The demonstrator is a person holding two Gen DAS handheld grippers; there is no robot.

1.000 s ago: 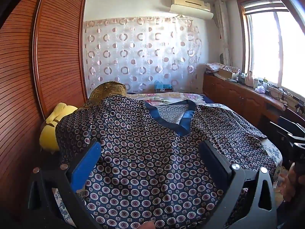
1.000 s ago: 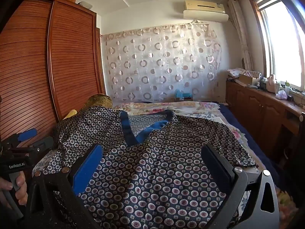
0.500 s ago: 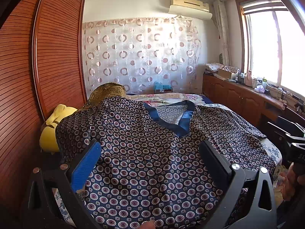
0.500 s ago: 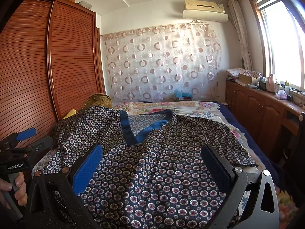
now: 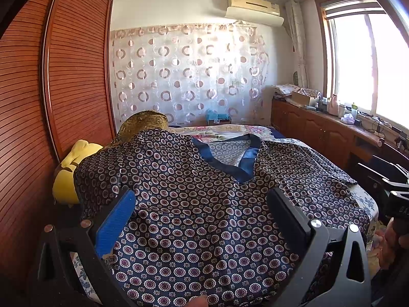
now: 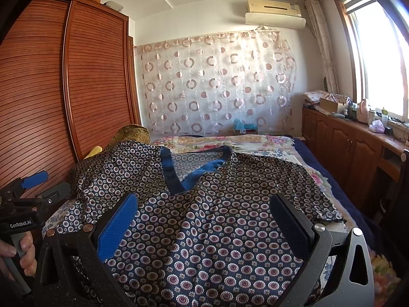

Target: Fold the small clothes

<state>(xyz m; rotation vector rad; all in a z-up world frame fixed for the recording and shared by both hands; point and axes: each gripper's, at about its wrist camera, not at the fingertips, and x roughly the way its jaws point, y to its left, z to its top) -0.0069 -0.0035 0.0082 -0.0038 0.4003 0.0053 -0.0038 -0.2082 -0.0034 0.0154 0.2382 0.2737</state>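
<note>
A dark blue top (image 5: 199, 204) patterned with small circles and trimmed with a blue V-neck lies spread flat on the bed, also filling the right wrist view as the same top (image 6: 204, 217). My left gripper (image 5: 202, 202) hovers open over its lower left part, nothing between the fingers. My right gripper (image 6: 204, 206) hovers open over the lower middle, just below the V-neck (image 6: 179, 179). In the right wrist view the left gripper (image 6: 28, 194) shows at the left edge, held by a hand (image 6: 24, 253). The right gripper's body (image 5: 391, 194) shows at the left view's right edge.
The bed (image 6: 255, 143) has a floral sheet and a gold pillow (image 5: 143, 125) beside a yellow plush toy (image 5: 69, 171). A slatted wooden wardrobe (image 5: 51, 102) runs along the left. Cluttered wooden cabinets (image 6: 345, 145) stand under the window on the right.
Both grippers stay open and nearly still over the top; the views have only drifted very slightly.
</note>
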